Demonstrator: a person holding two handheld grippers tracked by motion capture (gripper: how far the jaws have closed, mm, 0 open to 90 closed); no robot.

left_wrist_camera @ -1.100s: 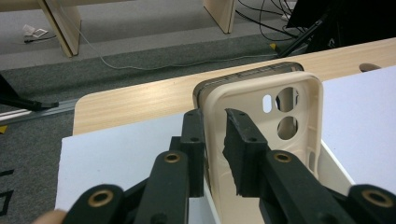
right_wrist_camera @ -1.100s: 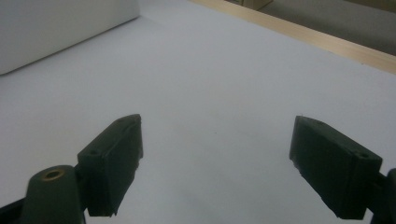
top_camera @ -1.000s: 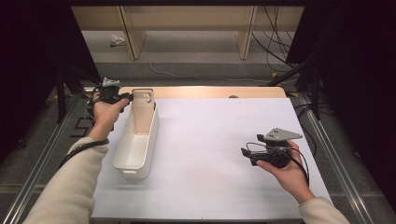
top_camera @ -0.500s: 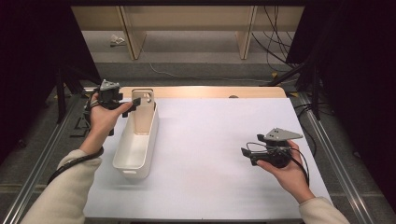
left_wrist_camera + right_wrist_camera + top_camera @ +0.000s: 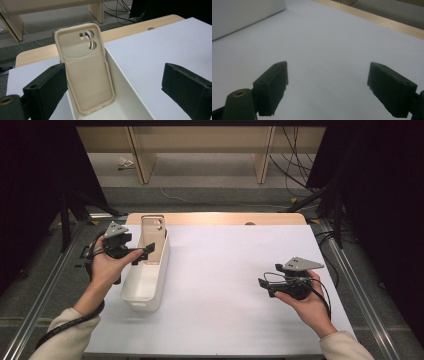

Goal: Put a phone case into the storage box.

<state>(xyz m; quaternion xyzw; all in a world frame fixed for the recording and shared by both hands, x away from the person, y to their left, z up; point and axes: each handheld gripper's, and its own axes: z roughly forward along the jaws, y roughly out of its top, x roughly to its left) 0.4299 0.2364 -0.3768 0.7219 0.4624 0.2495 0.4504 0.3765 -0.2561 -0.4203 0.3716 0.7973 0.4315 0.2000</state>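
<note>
At counter left: beige phone case (image 5: 86, 70) propped upright in white bin (image 5: 146, 280).
Left gripper (image 5: 145, 252) fingers spread wide, apparently for grasping it; right gripper (image 5: 264, 284) held wide, empty.

L tool (image 5: 145, 254) swung round toward phone case (image 5: 151, 237).

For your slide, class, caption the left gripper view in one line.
Open left gripper faces a beige phone case standing upright in a white bin.
</note>
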